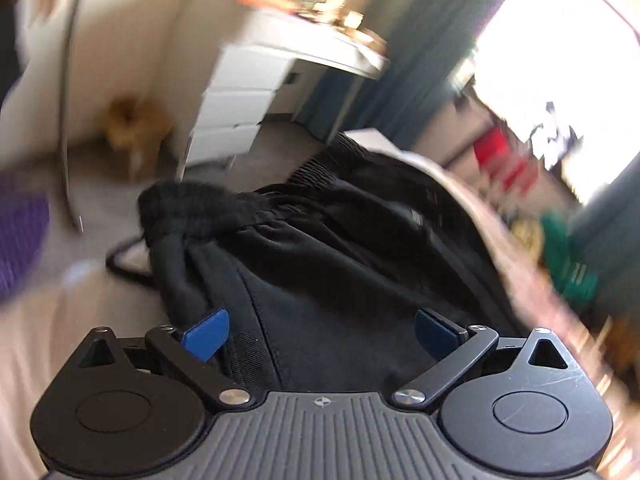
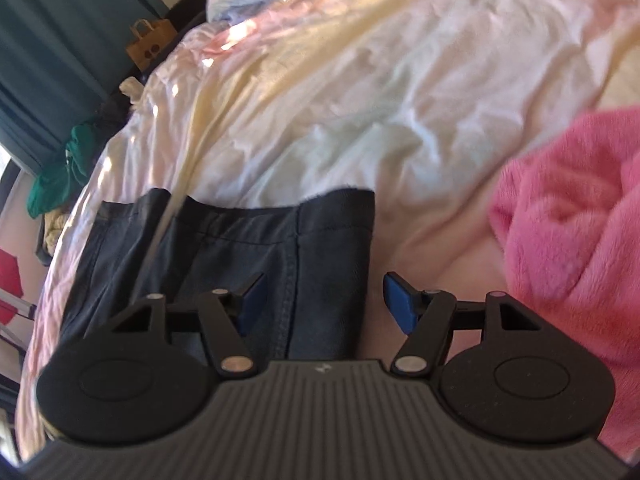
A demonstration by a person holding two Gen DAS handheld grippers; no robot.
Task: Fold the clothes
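A black garment (image 1: 320, 248) with a gathered elastic waistband (image 1: 208, 208) lies bunched on the pale bedsheet (image 1: 48, 320). My left gripper (image 1: 322, 334) hovers over it, open wide, its blue pads (image 1: 206, 334) clear of the cloth. In the right wrist view the same dark garment (image 2: 224, 248) lies flat on the sheet (image 2: 340, 112), with its straight hem toward the far side. My right gripper (image 2: 325, 304) is open above the garment's right edge; one pad is over the cloth, the other (image 2: 398, 306) over bare sheet. Nothing is gripped.
A fluffy pink garment (image 2: 572, 220) is heaped on the bed to the right. Beside the bed are a white drawer unit (image 1: 240, 92), a cardboard box (image 1: 128, 128), teal curtains (image 2: 52, 40), a paper bag (image 2: 150, 44) and a green cloth (image 2: 60, 172).
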